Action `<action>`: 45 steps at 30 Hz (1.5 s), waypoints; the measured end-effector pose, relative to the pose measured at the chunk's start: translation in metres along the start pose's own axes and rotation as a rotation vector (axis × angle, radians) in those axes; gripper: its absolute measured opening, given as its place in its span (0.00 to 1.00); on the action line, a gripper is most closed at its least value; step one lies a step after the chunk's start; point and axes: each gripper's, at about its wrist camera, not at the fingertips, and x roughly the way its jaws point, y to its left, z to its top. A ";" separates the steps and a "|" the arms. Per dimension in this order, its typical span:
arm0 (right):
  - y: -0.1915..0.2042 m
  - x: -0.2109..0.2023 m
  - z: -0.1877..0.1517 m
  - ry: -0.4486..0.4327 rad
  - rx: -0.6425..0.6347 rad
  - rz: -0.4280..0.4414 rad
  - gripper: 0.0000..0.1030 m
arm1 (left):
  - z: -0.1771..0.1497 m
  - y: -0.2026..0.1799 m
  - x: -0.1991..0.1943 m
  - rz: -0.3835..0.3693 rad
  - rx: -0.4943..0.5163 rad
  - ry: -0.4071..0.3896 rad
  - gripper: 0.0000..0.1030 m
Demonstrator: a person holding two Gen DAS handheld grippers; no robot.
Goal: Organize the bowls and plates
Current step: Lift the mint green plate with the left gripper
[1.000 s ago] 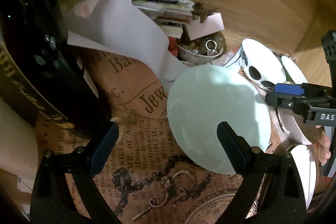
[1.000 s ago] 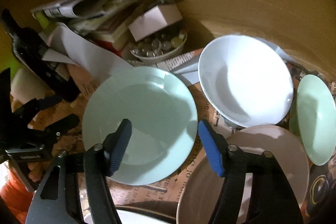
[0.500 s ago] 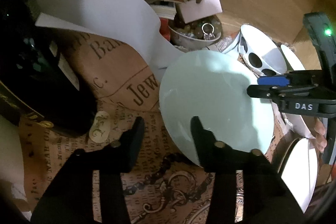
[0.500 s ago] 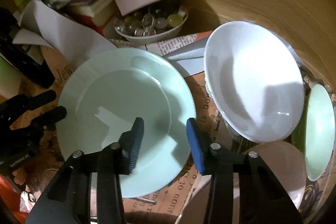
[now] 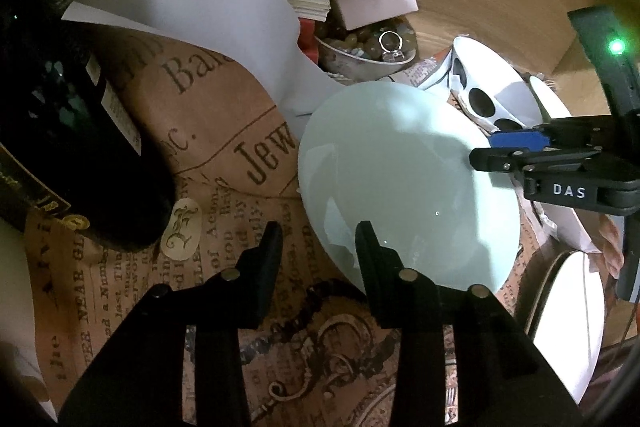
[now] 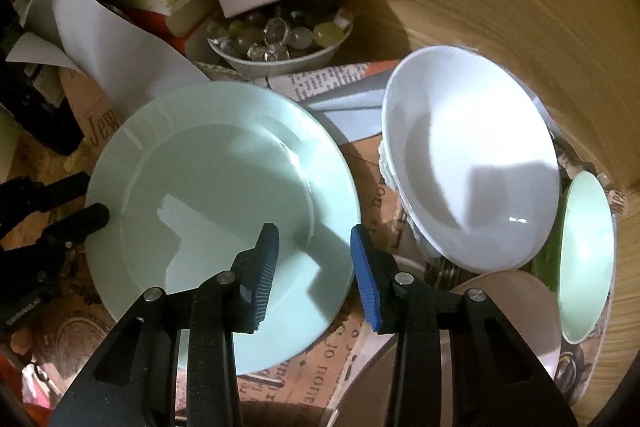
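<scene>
The pale green plate (image 6: pixel 216 219) lies on the newsprint-covered worktop (image 5: pixel 224 131). The left gripper (image 5: pixel 318 239) and right gripper (image 6: pixel 314 247) each straddle a rim; both have just been closing, yet whether either is grasping it I cannot tell. Only the left view shows the dark bottle (image 5: pixel 68 131). Only the right shows the white bowl's (image 6: pixel 472 163) interior and a small green bowl (image 6: pixel 586 263).
</scene>
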 end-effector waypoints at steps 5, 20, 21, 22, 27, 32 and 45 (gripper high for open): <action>-0.002 0.004 0.005 0.042 -0.016 0.010 0.39 | -0.001 0.000 -0.005 -0.012 0.007 -0.002 0.37; 0.006 0.016 0.011 0.067 0.009 0.087 0.37 | -0.004 0.003 -0.014 -0.033 0.013 -0.009 0.37; 0.009 0.015 0.010 0.065 0.002 0.086 0.37 | -0.005 0.004 -0.015 -0.022 0.016 -0.011 0.37; 0.013 0.014 0.008 0.058 -0.017 0.077 0.37 | -0.006 0.006 -0.016 -0.010 0.018 -0.018 0.37; 0.013 0.018 0.005 0.032 -0.030 0.067 0.37 | -0.011 0.017 -0.017 -0.018 -0.004 0.000 0.34; 0.014 0.024 0.007 0.026 -0.026 0.044 0.37 | -0.012 0.015 -0.013 -0.052 -0.010 0.022 0.29; 0.025 0.007 -0.014 -0.053 0.002 0.085 0.23 | -0.018 0.009 -0.023 -0.013 -0.019 0.011 0.25</action>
